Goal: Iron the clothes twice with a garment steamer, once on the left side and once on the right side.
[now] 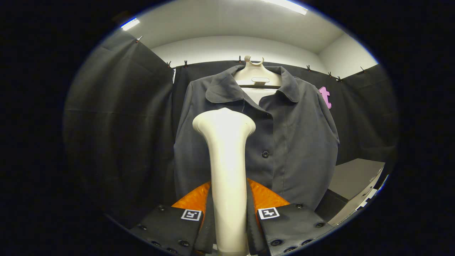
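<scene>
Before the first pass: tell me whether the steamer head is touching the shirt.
Cannot tell. In the gripper view the tongs are shut on the steamer, whose head overlaps the hanging shirt below the collar; seen from behind, neither contact nor a gap shows.

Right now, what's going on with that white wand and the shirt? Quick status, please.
Gripper shut on garment steamer, head up. Dark shirt hangs on hanger, just beyond steamer head. Nothing between them.

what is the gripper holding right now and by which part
The gripper is shut on the garment steamer, both fingers pressing its long handle low down; the steamer's flared head points up at the dark shirt.
</scene>
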The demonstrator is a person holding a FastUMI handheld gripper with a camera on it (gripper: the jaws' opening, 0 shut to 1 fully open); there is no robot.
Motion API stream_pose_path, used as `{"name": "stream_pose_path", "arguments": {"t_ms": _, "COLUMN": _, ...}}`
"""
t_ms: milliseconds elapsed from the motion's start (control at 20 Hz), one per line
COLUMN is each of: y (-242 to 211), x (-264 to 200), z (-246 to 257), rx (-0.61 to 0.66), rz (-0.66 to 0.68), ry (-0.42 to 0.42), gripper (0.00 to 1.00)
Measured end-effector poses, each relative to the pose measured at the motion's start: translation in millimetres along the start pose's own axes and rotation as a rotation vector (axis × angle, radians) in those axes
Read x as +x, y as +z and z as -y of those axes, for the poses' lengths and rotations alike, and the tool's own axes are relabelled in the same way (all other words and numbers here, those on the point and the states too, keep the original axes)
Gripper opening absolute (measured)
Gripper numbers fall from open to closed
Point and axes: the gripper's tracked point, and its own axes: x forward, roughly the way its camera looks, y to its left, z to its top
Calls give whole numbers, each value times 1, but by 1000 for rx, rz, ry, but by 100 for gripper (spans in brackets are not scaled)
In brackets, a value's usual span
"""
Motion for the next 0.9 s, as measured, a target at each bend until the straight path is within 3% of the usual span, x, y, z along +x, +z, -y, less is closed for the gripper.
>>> {"name": "stream_pose_path", "arguments": {"t_ms": 900, "y": 2, "x": 17, "z": 40, "rx": -16, "rz": -2, "ry": -68, "gripper": 44}}
